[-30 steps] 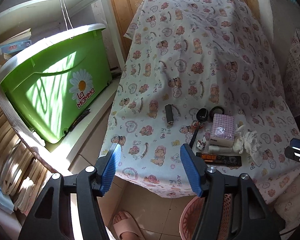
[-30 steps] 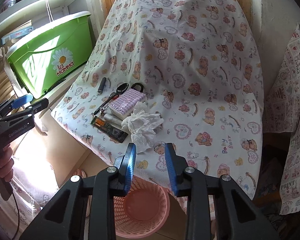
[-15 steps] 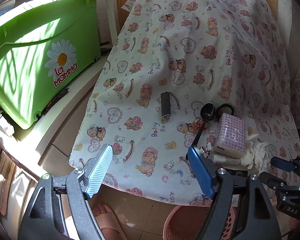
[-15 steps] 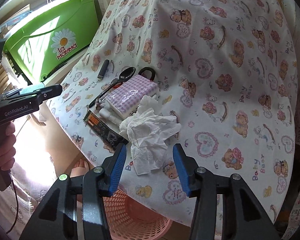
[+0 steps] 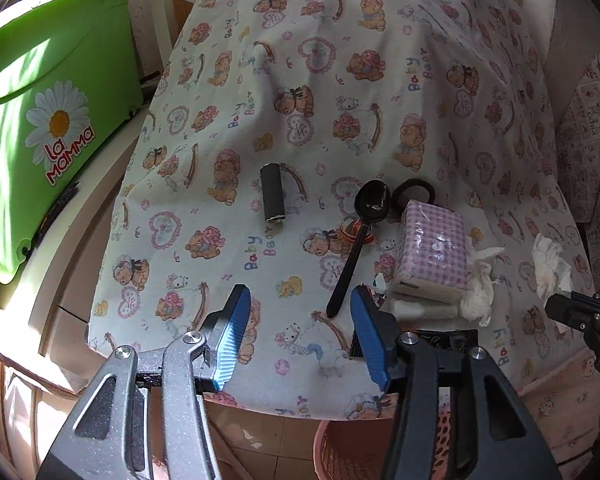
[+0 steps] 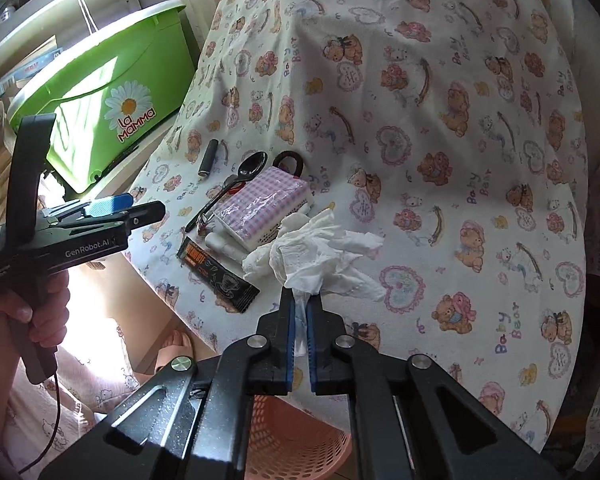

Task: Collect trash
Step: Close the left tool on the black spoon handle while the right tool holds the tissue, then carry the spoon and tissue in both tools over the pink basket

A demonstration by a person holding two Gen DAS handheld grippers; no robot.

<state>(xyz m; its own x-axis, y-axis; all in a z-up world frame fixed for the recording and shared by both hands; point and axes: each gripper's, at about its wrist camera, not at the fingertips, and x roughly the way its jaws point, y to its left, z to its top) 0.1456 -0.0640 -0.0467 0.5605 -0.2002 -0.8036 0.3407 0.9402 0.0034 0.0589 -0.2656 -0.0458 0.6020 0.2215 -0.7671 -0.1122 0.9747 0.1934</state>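
Note:
A crumpled white tissue [image 6: 316, 252] lies near the front edge of the cloth-covered table [image 6: 440, 128]. My right gripper [image 6: 299, 300] is shut on the tissue's near end. The tissue also shows in the left wrist view [image 5: 550, 264], at the far right. My left gripper [image 5: 298, 320] is open and empty, low over the table's front edge, left of a black spoon [image 5: 356, 240]. A black and orange wrapper [image 6: 216, 274] lies by the table edge. A pink mesh basket [image 6: 296, 440] stands on the floor below the table.
A pink checked tissue pack [image 6: 260, 210], a black hair tie [image 6: 290, 160], a small dark tube [image 6: 208, 158] and a white stick [image 6: 224, 246] lie on the cloth. A green "La Mamma" bin [image 6: 100, 100] stands on the left shelf. A sandalled foot [image 6: 172, 350] is below.
My right gripper moved in and closed on the tissue. My left gripper came lower and closer to the table's front edge, still open.

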